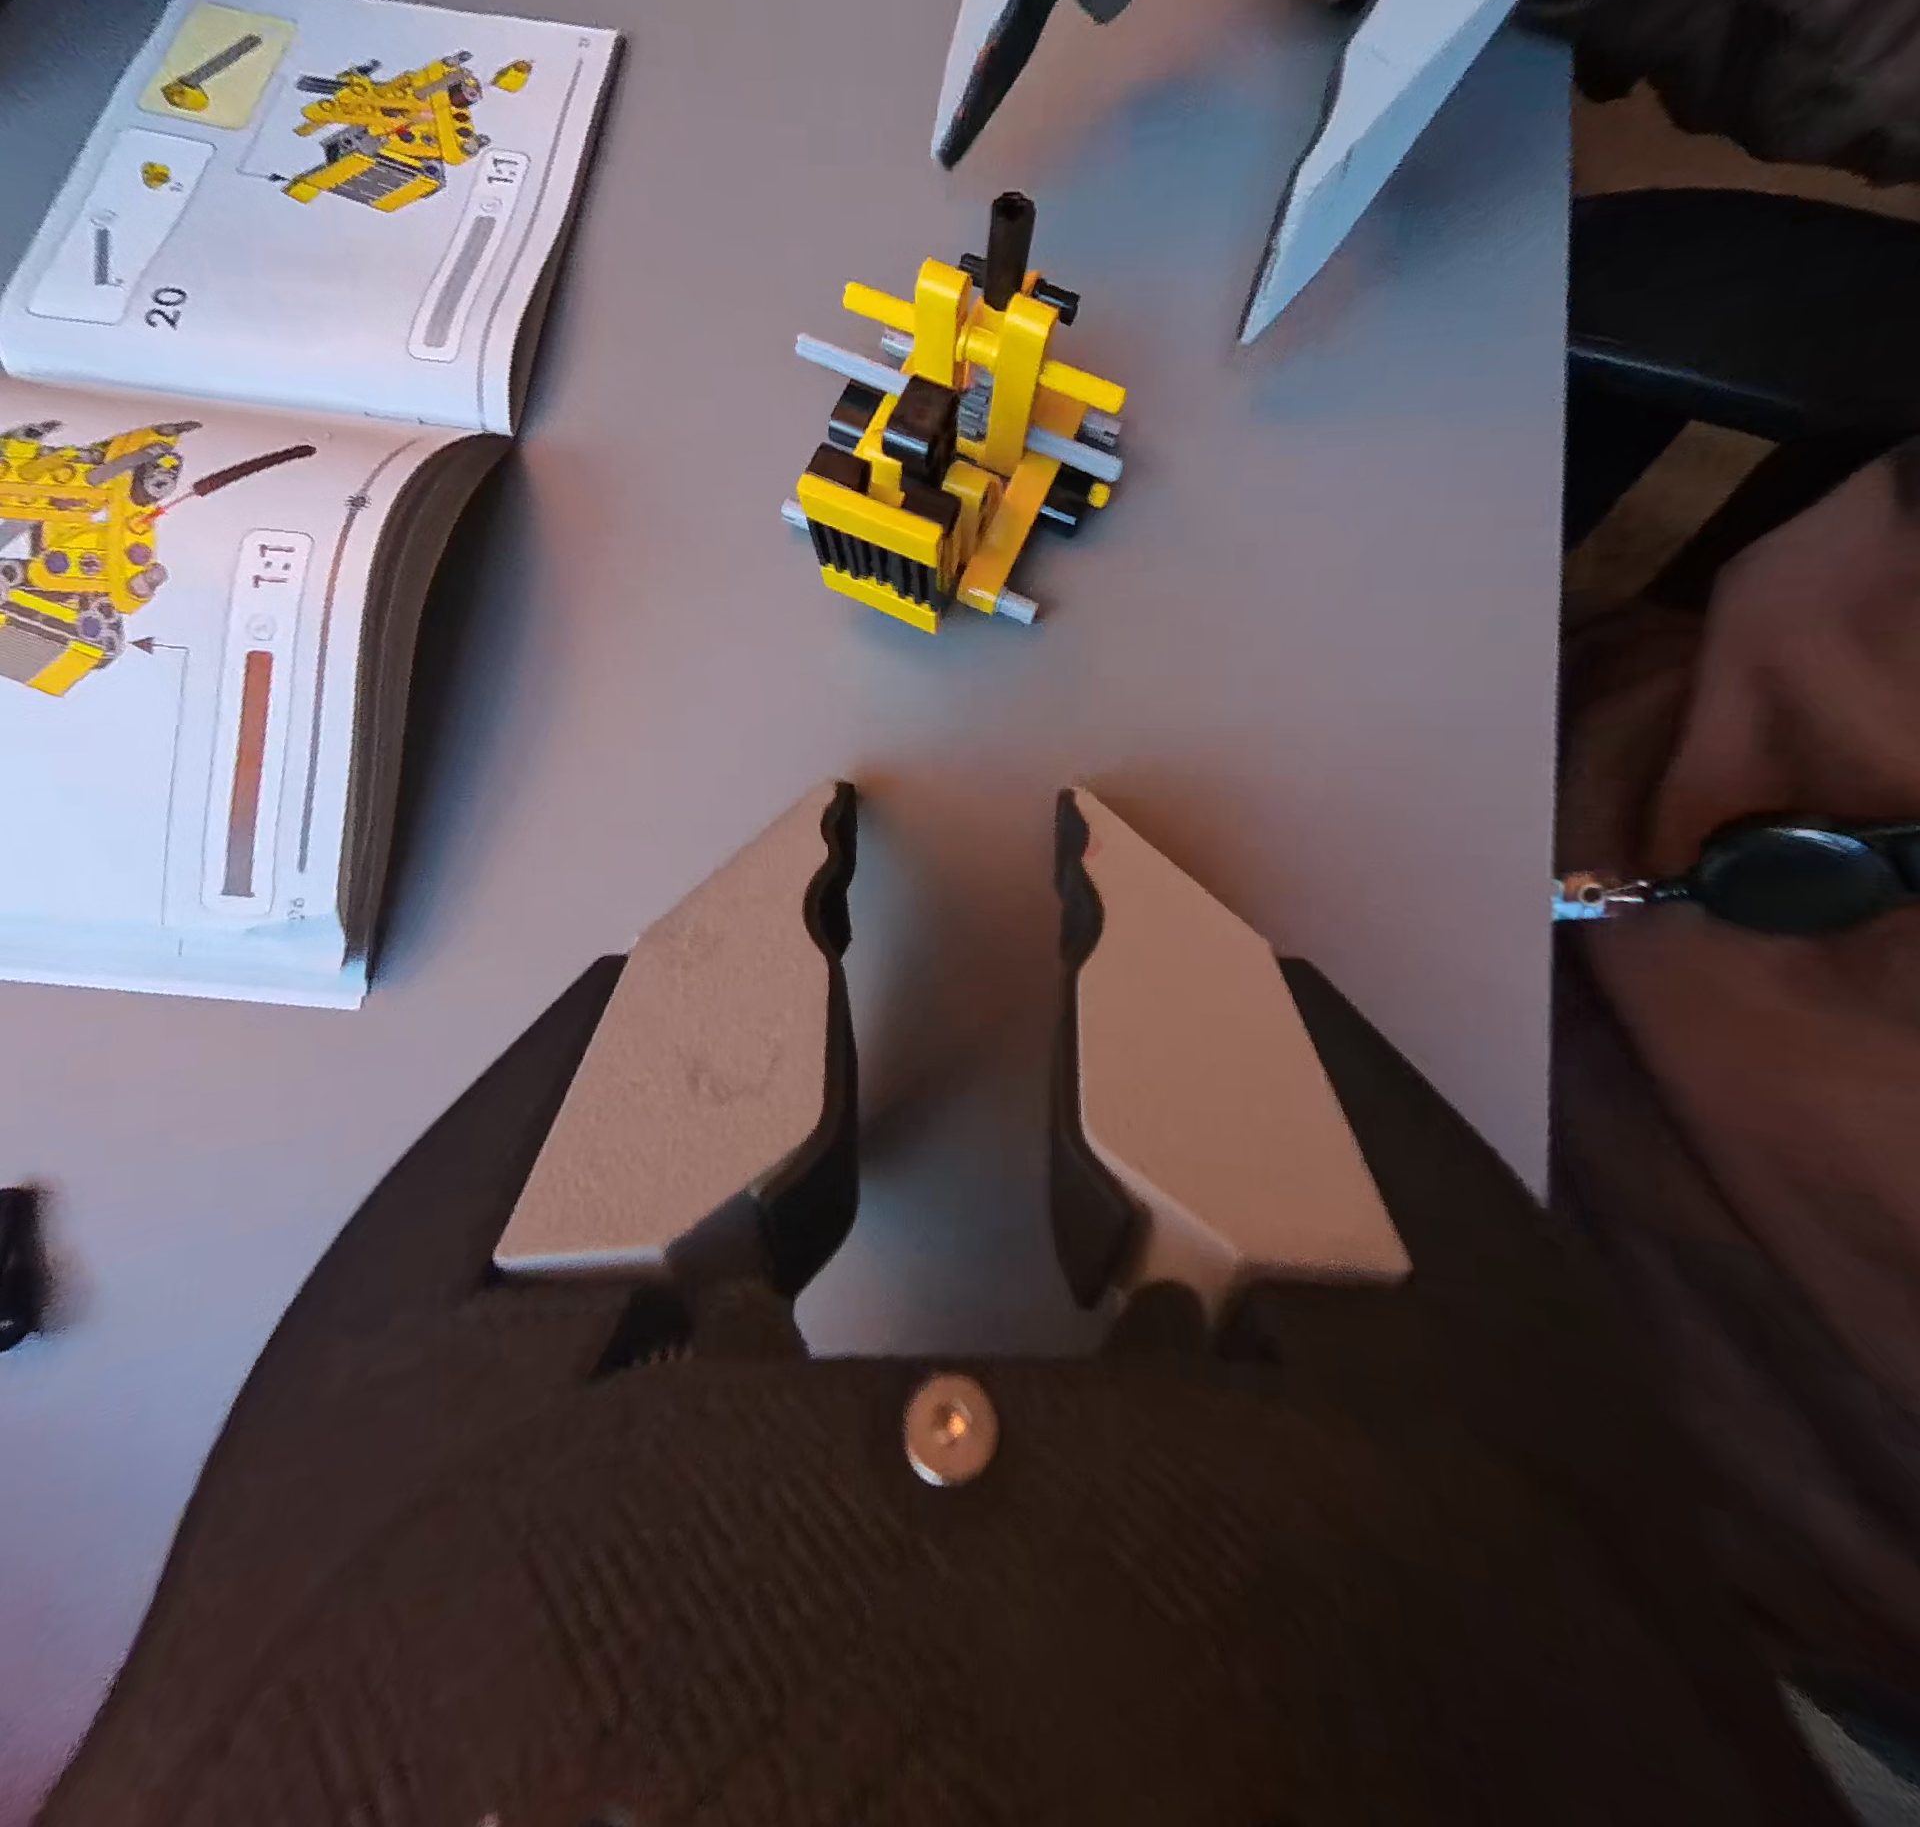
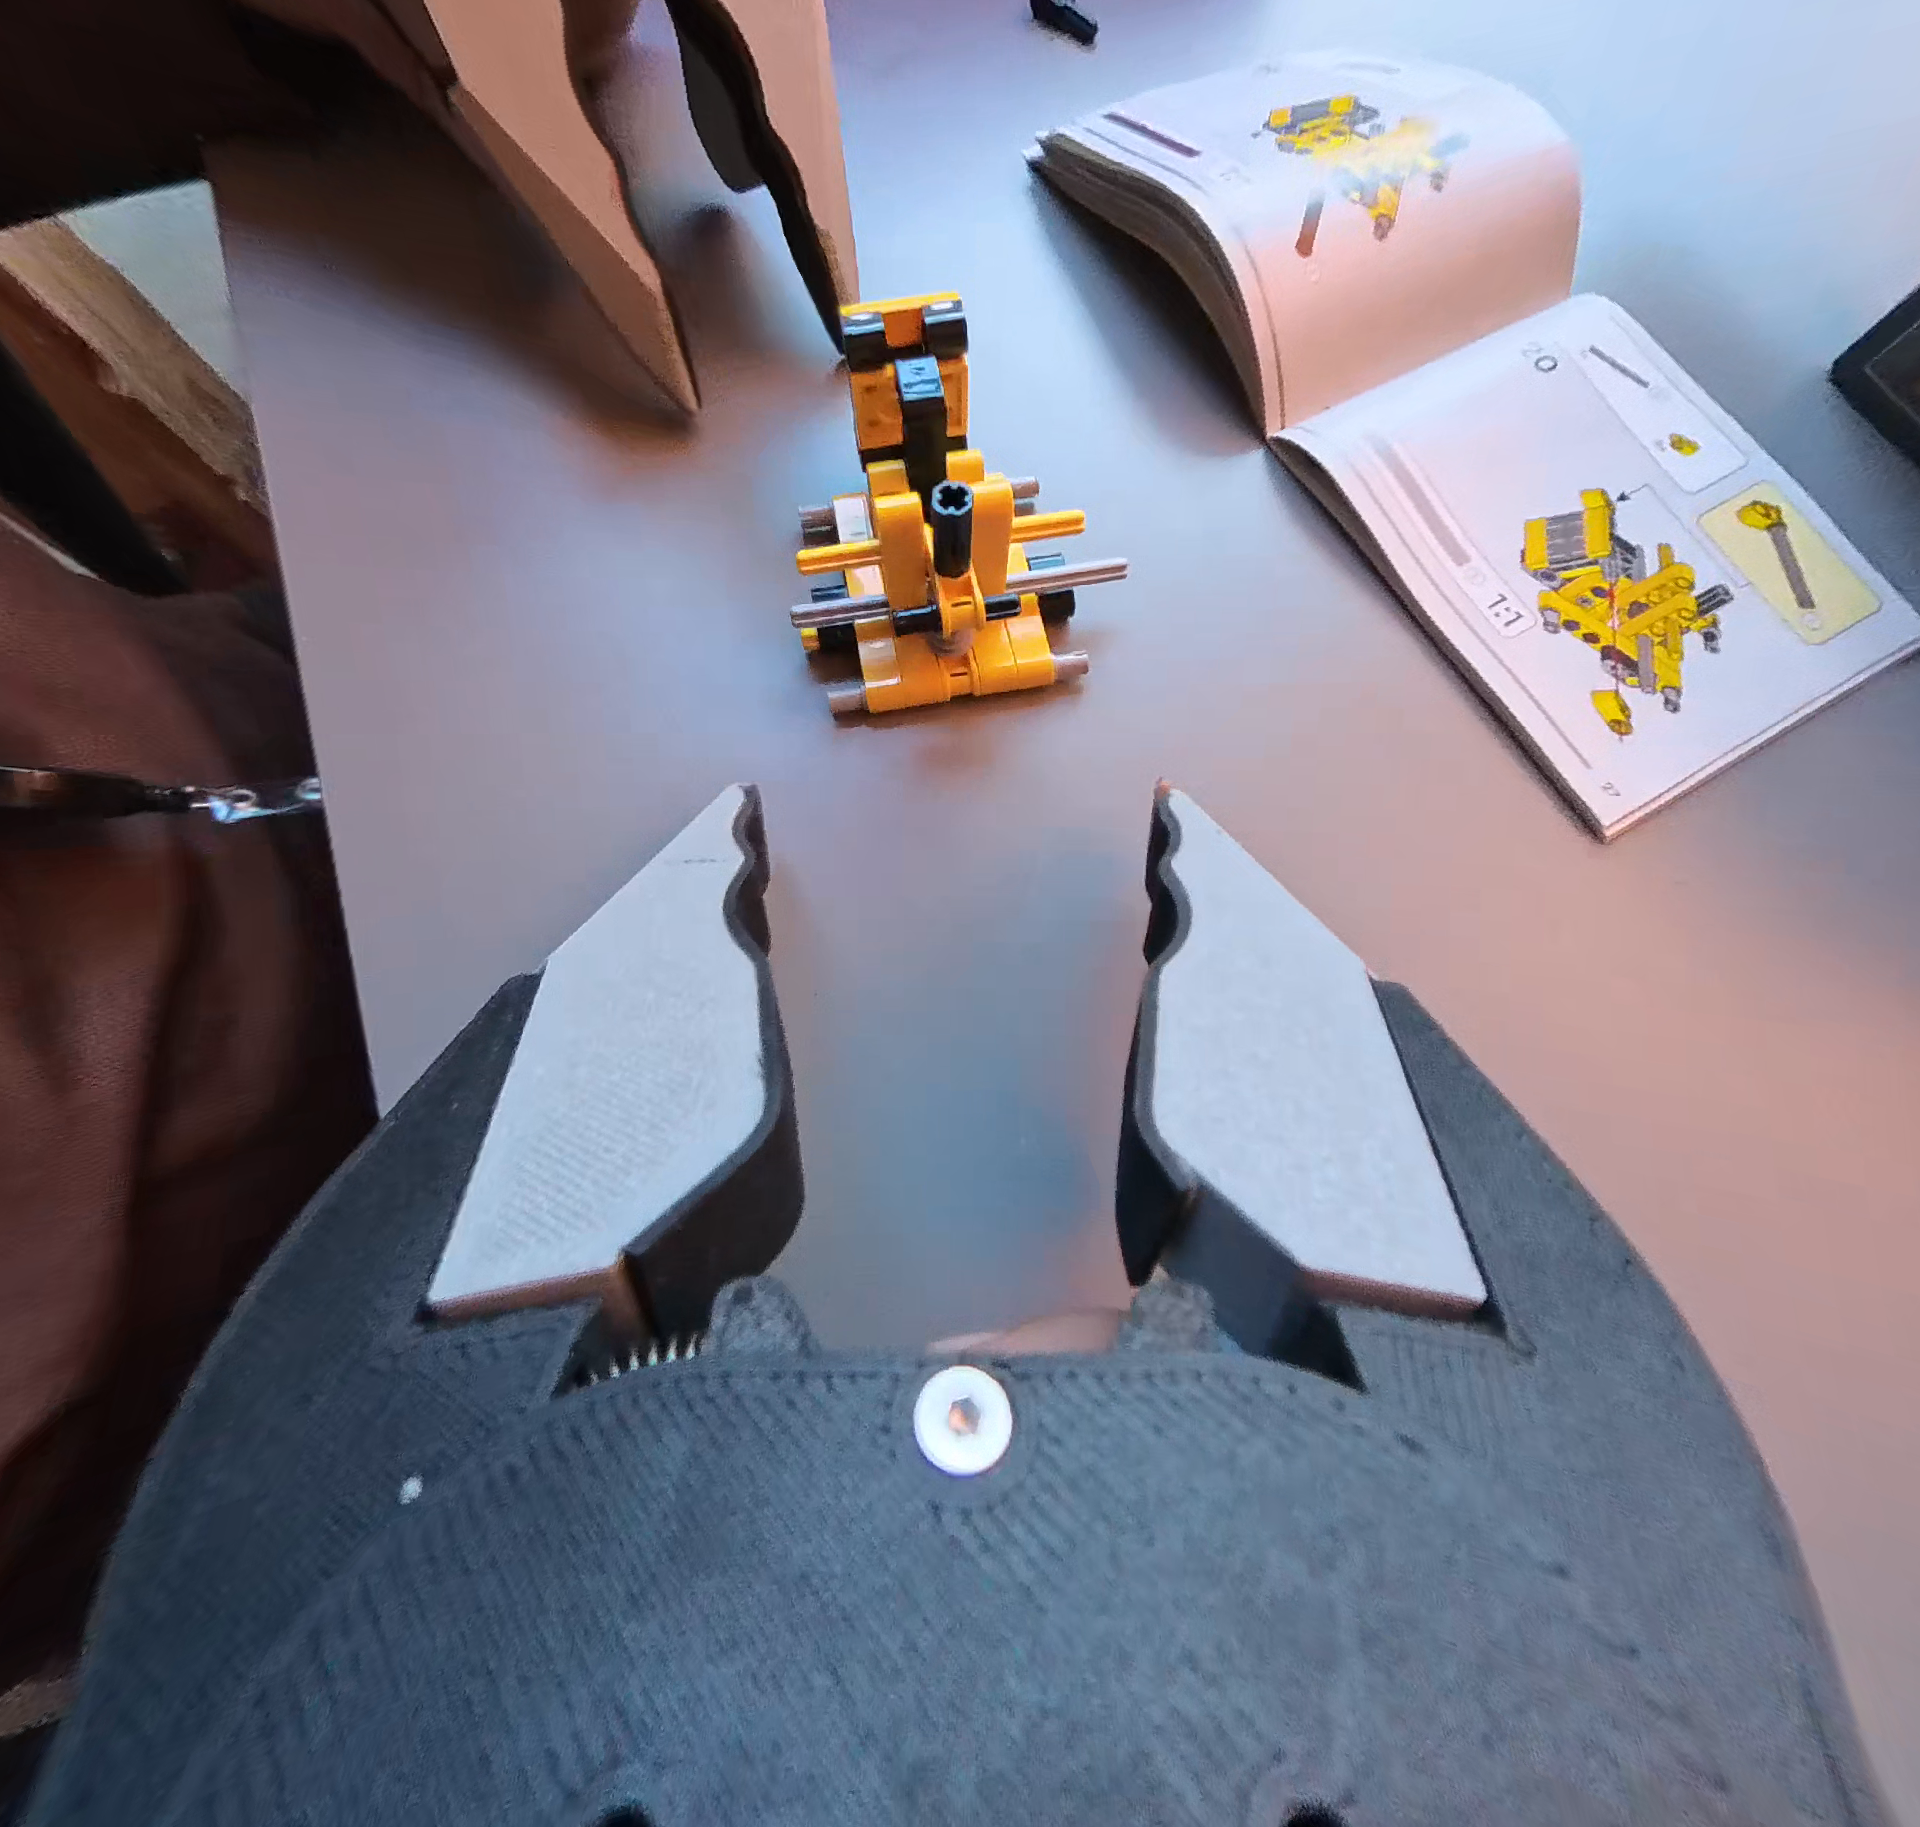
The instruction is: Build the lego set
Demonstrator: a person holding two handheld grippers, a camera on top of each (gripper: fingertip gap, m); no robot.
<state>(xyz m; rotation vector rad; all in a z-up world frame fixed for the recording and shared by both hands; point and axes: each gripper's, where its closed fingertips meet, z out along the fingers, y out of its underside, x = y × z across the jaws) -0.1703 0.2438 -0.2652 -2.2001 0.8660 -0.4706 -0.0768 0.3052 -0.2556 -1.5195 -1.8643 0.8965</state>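
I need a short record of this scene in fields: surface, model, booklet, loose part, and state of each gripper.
surface: grey table
model: yellow and black lego model standing on the table between the two grippers, a black axle sticking up from it
booklet: open instruction booklet lying beside the model
loose part: small black piece on the table beyond the booklet
left gripper: open, empty, not touching the model
right gripper: open, empty, not touching the model
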